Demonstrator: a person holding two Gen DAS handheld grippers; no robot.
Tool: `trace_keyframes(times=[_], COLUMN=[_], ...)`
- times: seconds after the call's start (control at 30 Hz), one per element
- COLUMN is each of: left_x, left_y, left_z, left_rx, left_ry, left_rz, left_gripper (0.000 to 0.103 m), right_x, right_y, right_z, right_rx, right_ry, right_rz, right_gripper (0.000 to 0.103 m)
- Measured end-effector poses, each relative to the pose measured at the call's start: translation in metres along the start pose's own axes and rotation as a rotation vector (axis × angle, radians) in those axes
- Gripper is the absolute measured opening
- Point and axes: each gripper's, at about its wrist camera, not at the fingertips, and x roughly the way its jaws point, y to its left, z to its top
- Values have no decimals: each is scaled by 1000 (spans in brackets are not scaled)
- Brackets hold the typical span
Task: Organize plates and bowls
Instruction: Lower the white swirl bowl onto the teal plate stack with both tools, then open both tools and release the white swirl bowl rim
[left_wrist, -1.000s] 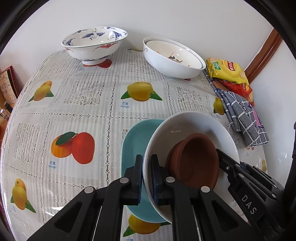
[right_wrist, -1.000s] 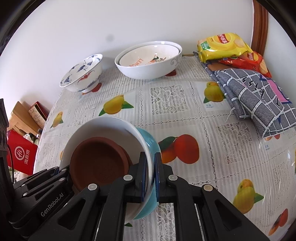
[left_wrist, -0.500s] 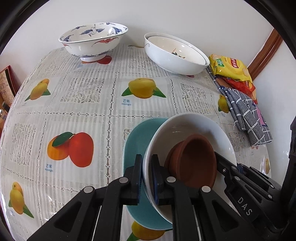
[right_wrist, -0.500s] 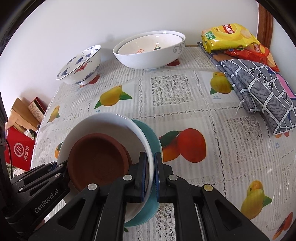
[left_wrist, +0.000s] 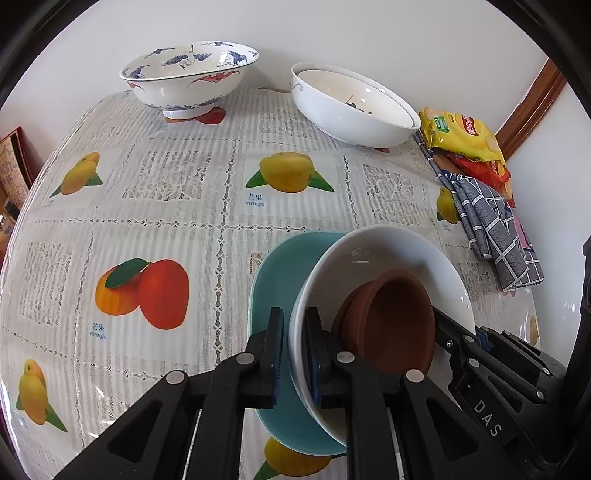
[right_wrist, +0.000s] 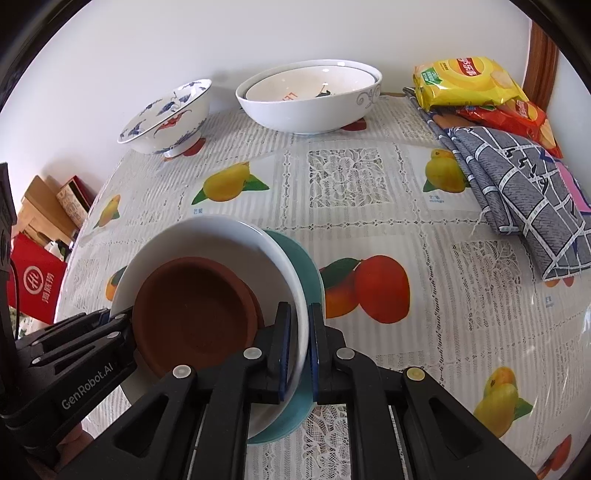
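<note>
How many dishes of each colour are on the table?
White: 3: white bowl, nested pair.
Blue-patterned: 1: crane bowl.
Brown: 1: brown bowl.
Teal: 1: teal plate.
Total: 6.

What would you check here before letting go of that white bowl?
1. White bowl sits on teal plate: ok.
2. Brown dishes nested inside: ok, though tilted.
3. Left gripper jaws opening, rim between them: ok.
4. Right gripper clamped on the opposite rim: not ok.
5. Stack fully settled flat: cannot tell.
6. Patterned bowl and nested white bowls well clear: ok.
</note>
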Motion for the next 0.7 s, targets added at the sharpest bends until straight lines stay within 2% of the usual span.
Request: trace_keyframes(times=[0.27, 0.4, 0.7], left_x=[-3, -6, -19], left_y=[0, 1, -1], left_z=[-3, -4, -12], left_rx=[0, -8, 12], left_ry=[10, 11, -1], left_rz=[11, 11, 23], left_gripper=[18, 20, 24], right_x=[-7, -14, -23], right_y=[1, 1, -2], right_z=[-1, -3, -10], right_rx=[-12, -26, -11], right_ry=[0, -17, -15], right_rz=[-10, -35, 0], right_gripper=[9, 14, 17])
